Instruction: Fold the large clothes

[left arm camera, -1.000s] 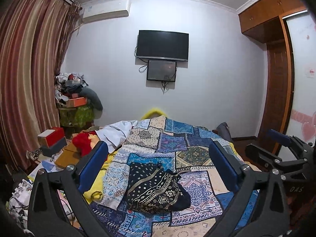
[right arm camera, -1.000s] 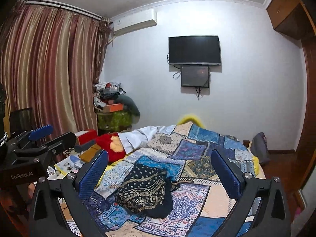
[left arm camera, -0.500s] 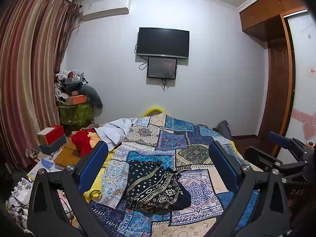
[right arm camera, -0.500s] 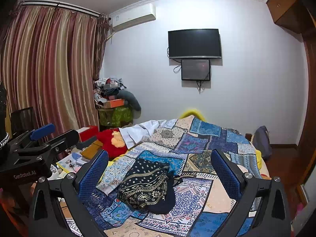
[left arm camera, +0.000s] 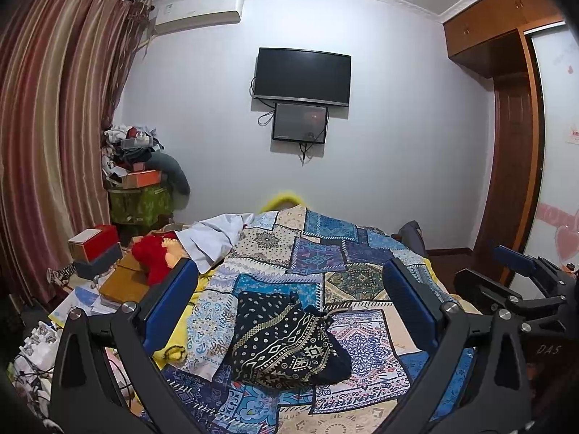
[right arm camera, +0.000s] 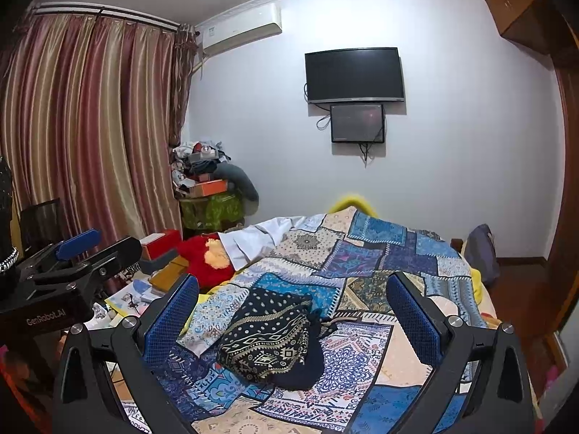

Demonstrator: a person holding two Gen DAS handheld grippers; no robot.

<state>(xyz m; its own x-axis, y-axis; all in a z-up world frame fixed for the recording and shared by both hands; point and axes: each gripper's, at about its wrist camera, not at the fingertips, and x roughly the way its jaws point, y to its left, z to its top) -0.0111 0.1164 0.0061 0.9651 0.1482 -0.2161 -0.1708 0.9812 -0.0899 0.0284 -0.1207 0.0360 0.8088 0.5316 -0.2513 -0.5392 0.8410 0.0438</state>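
black patterned garment [left arm camera: 286,340] lies in a compact, bunched bundle on the patchwork bedspread [left arm camera: 362,278], on the near half of the bed and well short of the white cloth [left arm camera: 213,238] at the far-left corner. over the last second it has not shifted on the bedspread; what changed is your view, which tipped down a little so the tv [left arm camera: 303,74] sits lower on the wall and the garment a touch closer to both tools. your left tool [left arm camera: 289,300] hangs above the garment with its jaws wide and nothing between them, and your right tool [right arm camera: 292,303] is the same: wide, empty, off the cloth. neither touches fabric. the bundle could be a finished fold loosely set down or a heap waiting to be spread; its rumpled near edge and the loose cord on its right side do not settle which.
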